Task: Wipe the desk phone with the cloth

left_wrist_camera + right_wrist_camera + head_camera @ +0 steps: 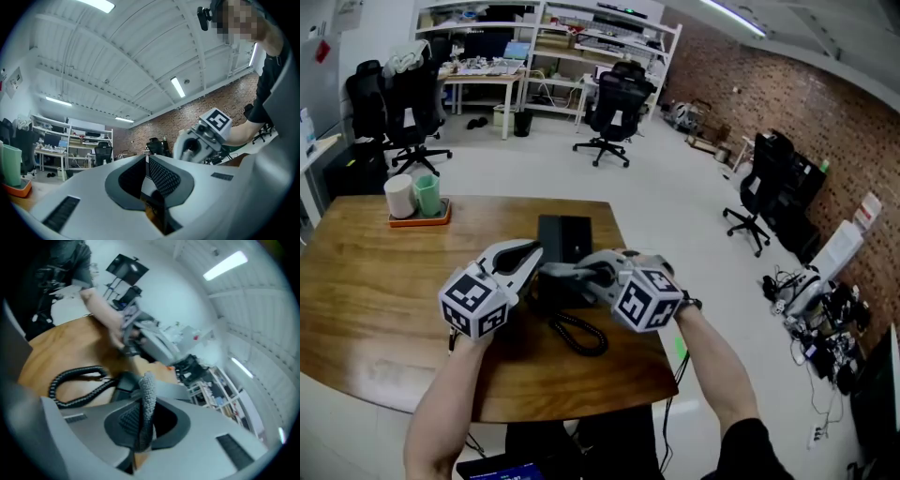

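The black desk phone (565, 234) lies on the wooden desk (375, 281), and its coiled cord (579, 335) loops toward the near edge. Both grippers hover just in front of the phone, tips close together. My left gripper (537, 263) (147, 161) is shut with nothing seen between its pads, and it points up toward the ceiling. My right gripper (574, 272) (146, 385) is shut on a thin grey textured strip, apparently the cloth (144, 413), which stands up between its jaws. In the right gripper view the phone (123, 380) and cord (75, 378) lie just beyond the tips.
An orange tray (419, 221) with a white cup (398, 197) and a green cup (427, 194) stands at the desk's far left. Black office chairs (614, 108) and shelving stand on the floor beyond. The desk's right corner (661, 370) lies under my right forearm.
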The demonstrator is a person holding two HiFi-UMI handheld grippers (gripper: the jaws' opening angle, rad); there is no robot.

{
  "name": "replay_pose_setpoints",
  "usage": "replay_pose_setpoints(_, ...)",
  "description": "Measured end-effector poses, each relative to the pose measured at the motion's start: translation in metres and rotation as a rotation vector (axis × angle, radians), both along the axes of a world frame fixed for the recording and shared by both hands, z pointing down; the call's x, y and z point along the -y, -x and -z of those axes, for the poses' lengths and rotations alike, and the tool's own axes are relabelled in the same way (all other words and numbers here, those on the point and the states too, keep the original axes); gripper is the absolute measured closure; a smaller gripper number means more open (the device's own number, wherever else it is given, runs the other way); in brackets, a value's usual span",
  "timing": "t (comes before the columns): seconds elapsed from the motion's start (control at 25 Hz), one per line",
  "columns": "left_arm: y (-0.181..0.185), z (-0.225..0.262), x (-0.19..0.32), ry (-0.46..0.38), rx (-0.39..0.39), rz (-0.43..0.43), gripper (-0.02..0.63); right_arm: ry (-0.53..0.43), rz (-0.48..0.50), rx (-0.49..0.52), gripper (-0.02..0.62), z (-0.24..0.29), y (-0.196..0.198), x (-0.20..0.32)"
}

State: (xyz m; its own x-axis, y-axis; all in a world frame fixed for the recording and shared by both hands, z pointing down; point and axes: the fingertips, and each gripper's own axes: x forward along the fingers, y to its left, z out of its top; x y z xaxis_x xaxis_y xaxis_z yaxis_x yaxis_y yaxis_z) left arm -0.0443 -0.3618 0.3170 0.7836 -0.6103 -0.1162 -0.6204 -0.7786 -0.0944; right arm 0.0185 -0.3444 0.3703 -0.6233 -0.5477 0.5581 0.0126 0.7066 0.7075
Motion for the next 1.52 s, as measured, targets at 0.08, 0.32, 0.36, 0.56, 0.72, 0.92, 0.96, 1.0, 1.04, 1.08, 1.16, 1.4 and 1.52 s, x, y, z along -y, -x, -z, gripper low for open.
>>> replay_pose_setpoints(0.08,-0.001,-0.001,0.0,-0.002,0.001,-0.002,0.597,-0.07,-0.175,0.175,0.571,0.037,-0.006,0.053)
replay_pose_setpoints(0.32,-0.001,-0.003,0.001,0.002,-0.007,-0.005,0.597,-0.134,-0.39,0.204,0.571,0.043,-0.009,0.138)
replay_pose_setpoints(0.36,-0.002,-0.002,0.0,0.002,-0.006,-0.008,0.597,-0.133,-0.371,0.172,0.571,0.037,-0.008,0.132)
replay_pose_setpoints(0.56,-0.007,0.002,-0.004,-0.005,0.002,-0.019,0.597,-0.095,-0.164,0.033,0.571,0.006,0.0,0.059)
replay_pose_setpoints(0.72,-0.008,0.001,-0.003,-0.004,0.004,-0.024,0.597,-0.004,0.043,-0.124,0.571,-0.033,-0.001,-0.02)
replay_pose_setpoints(0.92,-0.006,0.001,-0.003,-0.001,0.0,-0.022,0.597,0.049,0.074,-0.098,0.571,-0.019,-0.009,-0.03)
replay_pose_setpoints(0.96,-0.006,0.001,-0.003,-0.001,0.0,-0.021,0.597,0.033,0.009,-0.006,0.571,-0.002,-0.01,-0.009)
replay_pose_setpoints(1.0,-0.005,0.0,-0.002,0.0,-0.001,-0.022,0.597,0.01,-0.072,0.096,0.571,0.016,-0.011,0.016)
replay_pose_setpoints(1.04,-0.005,-0.001,-0.002,0.0,-0.002,-0.022,0.597,-0.02,-0.158,0.189,0.571,0.034,-0.014,0.042)
replay_pose_setpoints(1.08,-0.005,-0.001,-0.003,0.0,-0.004,-0.023,0.597,-0.05,-0.241,0.263,0.571,0.049,-0.019,0.067)
replay_pose_setpoints(1.16,-0.005,-0.002,-0.004,-0.001,-0.007,-0.023,0.597,-0.08,-0.368,0.345,0.571,0.06,-0.028,0.107)
replay_pose_setpoints(1.4,-0.009,0.001,-0.004,-0.008,0.004,-0.028,0.597,-0.083,-0.432,0.261,0.571,0.035,-0.038,0.133)
replay_pose_setpoints(1.52,-0.012,0.004,-0.008,-0.012,0.016,-0.034,0.597,-0.086,-0.348,0.185,0.572,0.024,-0.038,0.099)
